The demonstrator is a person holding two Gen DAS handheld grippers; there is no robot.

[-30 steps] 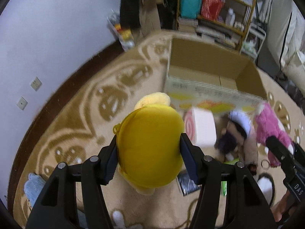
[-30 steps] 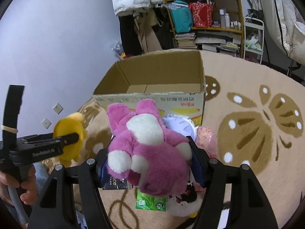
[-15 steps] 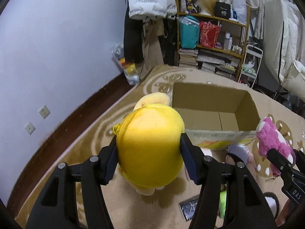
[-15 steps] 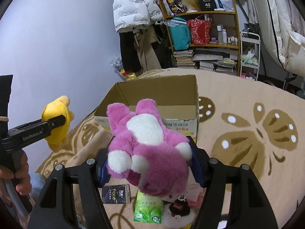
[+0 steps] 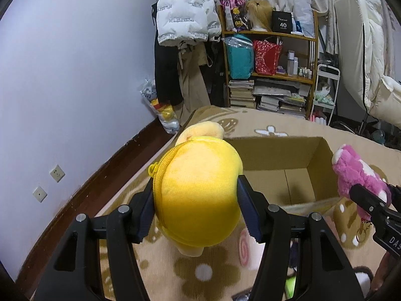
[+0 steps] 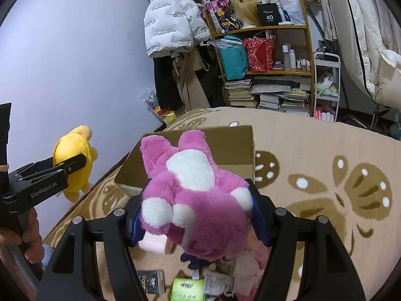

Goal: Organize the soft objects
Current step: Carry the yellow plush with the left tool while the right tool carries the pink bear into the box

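Note:
My left gripper point(image 5: 198, 213) is shut on a round yellow plush toy point(image 5: 198, 190) with a zip along its side, held in the air in front of an open cardboard box point(image 5: 275, 155). The right wrist view shows that same yellow plush toy point(image 6: 72, 160) at far left in the left gripper point(image 6: 72, 165). My right gripper point(image 6: 198, 215) is shut on a pink and white plush toy point(image 6: 193, 200), held above the near edge of the cardboard box point(image 6: 235, 145). The pink plush toy point(image 5: 356, 175) also appears at the right of the left wrist view. The box looks empty inside.
On the patterned beige rug point(image 6: 325, 155) below lie a pink swirl roll point(image 5: 244, 248), a green packet point(image 6: 185, 288), a dark packet point(image 6: 150, 279) and other small toys. A cluttered shelf point(image 5: 273, 70) and hanging coats point(image 5: 183, 17) stand against the far wall.
Both grippers have risen and tilted up with their toys. The box now sits lower in both views, and the shelf and wall fill more of the frame.

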